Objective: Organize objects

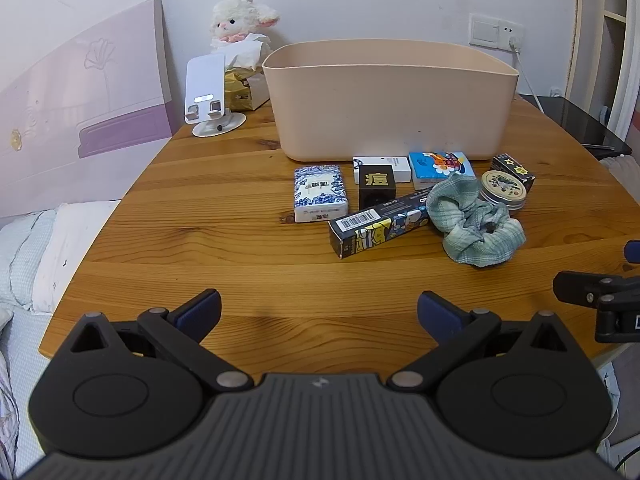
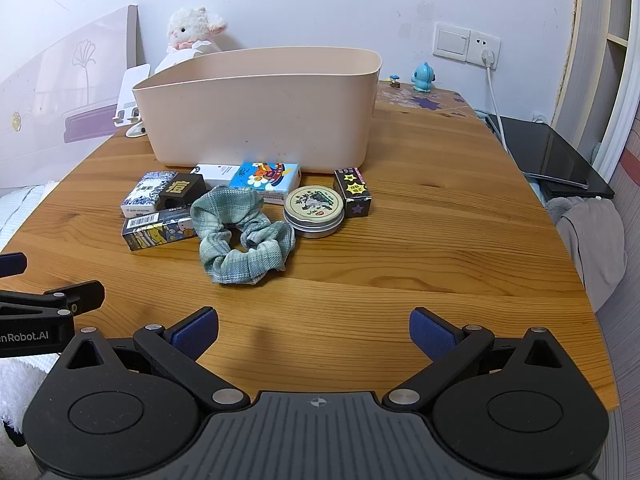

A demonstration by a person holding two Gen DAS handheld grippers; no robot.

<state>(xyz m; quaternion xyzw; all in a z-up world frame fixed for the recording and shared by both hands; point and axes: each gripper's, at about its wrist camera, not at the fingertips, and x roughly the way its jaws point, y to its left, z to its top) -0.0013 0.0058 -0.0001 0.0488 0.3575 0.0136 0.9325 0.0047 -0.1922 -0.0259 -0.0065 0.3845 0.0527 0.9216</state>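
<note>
A beige bin [image 1: 390, 100] [image 2: 260, 108] stands at the back of the wooden table [image 1: 240, 248]. In front of it lie a blue-white tissue pack [image 1: 320, 193], a black cube box [image 1: 377, 186], a long dark box with a barcode [image 1: 380, 226] [image 2: 160, 229], a green scrunchie [image 1: 476, 220] [image 2: 244, 232], a round tin [image 1: 503, 190] [image 2: 314, 211], a cartoon pack [image 1: 440, 166] [image 2: 268, 180] and a small black star box [image 2: 353, 192]. My left gripper [image 1: 319, 314] and right gripper [image 2: 314, 330] are open and empty, near the front edge, well short of the objects.
A white phone stand [image 1: 208, 96], a tissue box and a plush lamb [image 1: 240, 20] stand back left. A blue figurine [image 2: 422, 77] and a black tablet [image 2: 556, 156] sit at the right. A bed [image 1: 24, 248] lies left of the table.
</note>
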